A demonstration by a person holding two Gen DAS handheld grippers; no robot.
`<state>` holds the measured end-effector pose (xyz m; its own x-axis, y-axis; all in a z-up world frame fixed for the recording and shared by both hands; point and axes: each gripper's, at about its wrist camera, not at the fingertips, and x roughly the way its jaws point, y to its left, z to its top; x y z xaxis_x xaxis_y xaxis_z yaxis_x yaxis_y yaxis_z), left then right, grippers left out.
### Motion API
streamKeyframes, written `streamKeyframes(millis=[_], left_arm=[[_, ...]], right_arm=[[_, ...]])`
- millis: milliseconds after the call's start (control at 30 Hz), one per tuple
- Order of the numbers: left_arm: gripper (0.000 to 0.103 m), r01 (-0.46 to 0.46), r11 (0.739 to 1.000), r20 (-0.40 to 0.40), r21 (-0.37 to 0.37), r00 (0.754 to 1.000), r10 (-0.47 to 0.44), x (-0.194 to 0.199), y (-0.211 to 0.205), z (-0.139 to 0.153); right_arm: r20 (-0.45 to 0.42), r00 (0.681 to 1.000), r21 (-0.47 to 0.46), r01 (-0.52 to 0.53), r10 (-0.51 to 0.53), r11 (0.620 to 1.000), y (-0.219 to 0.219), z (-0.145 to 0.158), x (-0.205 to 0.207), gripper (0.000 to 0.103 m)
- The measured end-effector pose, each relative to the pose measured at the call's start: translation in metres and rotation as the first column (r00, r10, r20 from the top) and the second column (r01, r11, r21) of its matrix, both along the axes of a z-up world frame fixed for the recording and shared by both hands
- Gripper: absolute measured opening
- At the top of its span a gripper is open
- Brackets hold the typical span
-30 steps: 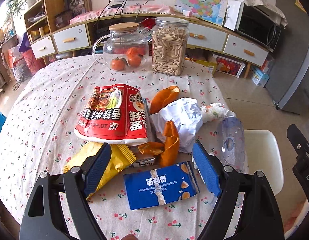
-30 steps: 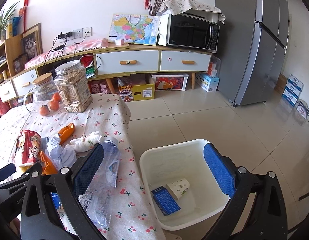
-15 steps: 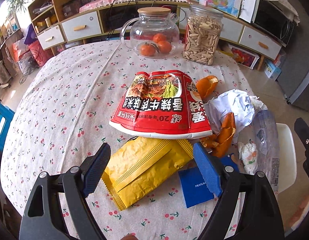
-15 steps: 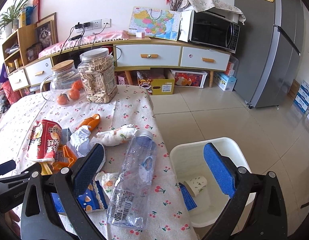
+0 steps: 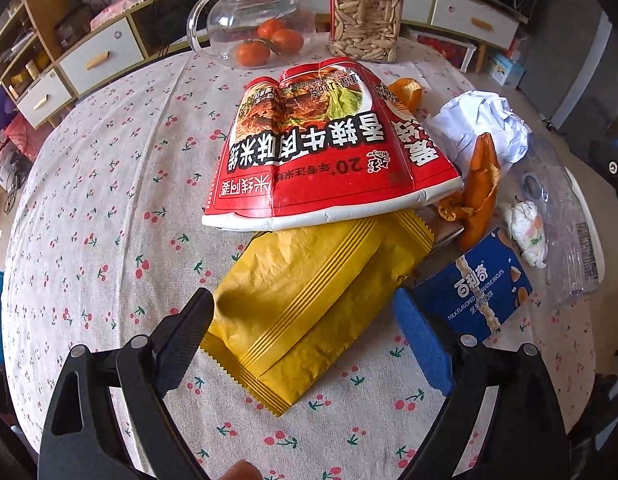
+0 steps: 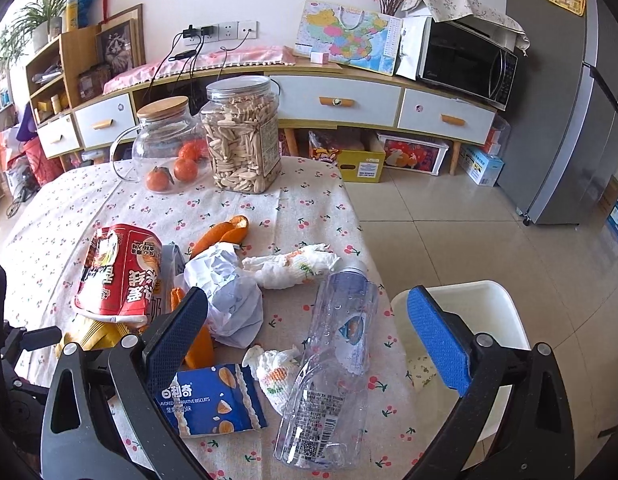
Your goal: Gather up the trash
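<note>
**Left jaws widening over yellow wrapper**

Left wrist view: closer in and lower than a second ago, now centred on the yellow wrapper instead of the blue biscuit packet. Left hand-held gripper opening, jaws apart either side of the wrapper's near end, pads not pressing it. Flat, creased, upper end tucked under the red noodle cup. Orange peel and crumpled white paper at right on the worktop.

Right wrist view: shifted over the worktop since a second ago, away from the white bin. Right hand-held gripper apart, holding nothing. Crushed clear bottle lying between the jaws, tissue wad touching it.
</note>
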<state>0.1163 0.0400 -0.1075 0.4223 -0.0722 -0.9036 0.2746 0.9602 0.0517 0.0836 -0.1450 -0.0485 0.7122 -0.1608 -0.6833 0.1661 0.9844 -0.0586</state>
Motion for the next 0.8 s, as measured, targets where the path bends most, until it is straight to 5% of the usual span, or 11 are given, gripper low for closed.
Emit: streamKeyframes(millis=[100, 167, 267, 333, 500, 800], left_arm=[[0.088, 0.017, 1.000, 0.014, 0.022, 1.000, -0.017, 0.003, -0.005, -0.002], [0.063, 0.039, 0.999, 0.004, 0.024, 0.999, -0.039, 0.003, -0.007, -0.003], [0.048, 0.067, 0.997, 0.013, 0.049, 0.998, -0.067, -0.004, -0.007, -0.001], [0.027, 0.083, 0.996, 0.005, 0.041, 0.996, -0.084, -0.010, -0.004, 0.002], [0.019, 0.073, 0.997, 0.030, 0.016, 0.997, -0.073, -0.025, 0.011, 0.017], [0.006, 0.057, 0.996, 0.111, -0.064, 0.993, -0.049, -0.049, 0.037, 0.059]], right_arm=[[-0.014, 1.000, 0.004, -0.020, 0.020, 1.000, 0.000, -0.002, 0.002, 0.096], [-0.022, 0.999, 0.012, -0.043, 0.043, 0.999, 0.000, -0.002, 0.003, 0.096], [-0.036, 0.994, 0.022, -0.099, 0.100, 0.995, 0.005, -0.001, 0.002, 0.096], [-0.046, 0.985, 0.019, -0.164, 0.165, 0.986, 0.012, -0.001, 0.001, 0.096], [-0.130, 0.929, -0.061, -0.356, 0.346, 0.932, 0.042, -0.013, -0.011, 0.096], [-0.245, 0.851, 0.051, -0.468, 0.465, 0.882, 0.084, -0.034, -0.025, 0.096]])
